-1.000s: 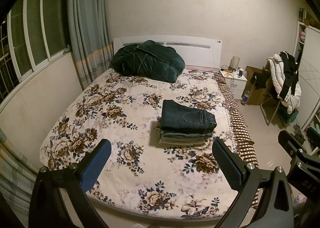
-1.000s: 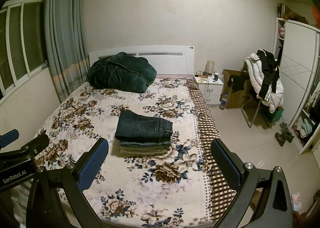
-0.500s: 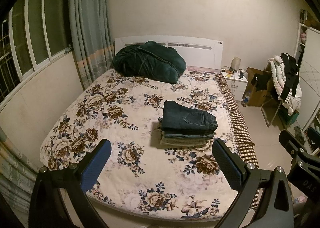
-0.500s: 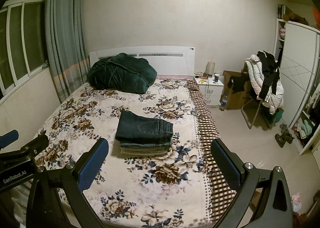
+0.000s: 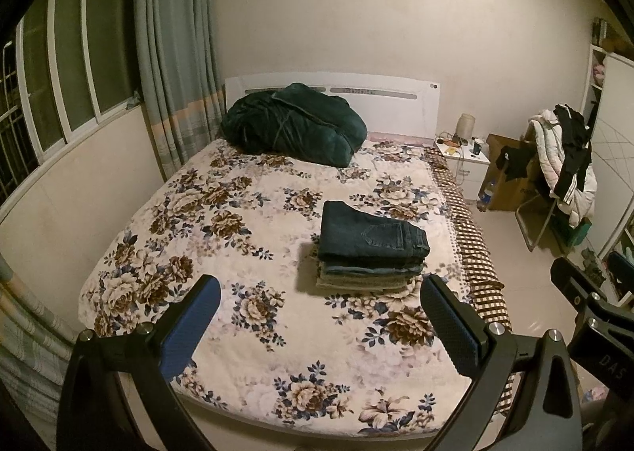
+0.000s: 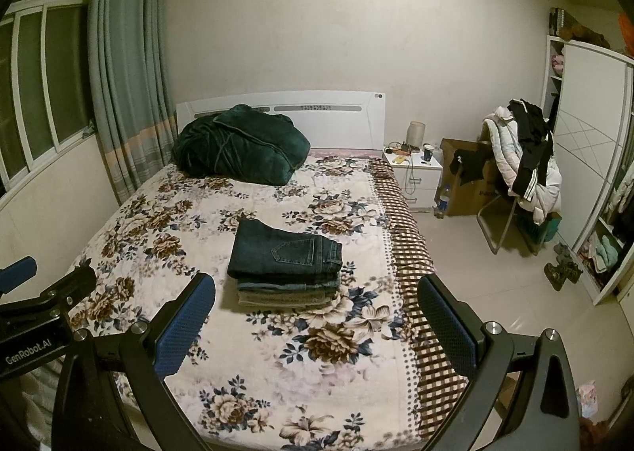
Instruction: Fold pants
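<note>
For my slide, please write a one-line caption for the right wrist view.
Open right gripper above floral bed, facing a stack of folded pants topped by dark denim jeans.

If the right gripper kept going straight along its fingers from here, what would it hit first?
Probably the stack of folded pants on the bed. The right gripper is open, holds nothing, and points roughly at the stack. Nothing shows in between, though fisheye depth is uncertain, so it might meet the bedspread just short of the stack.
</note>
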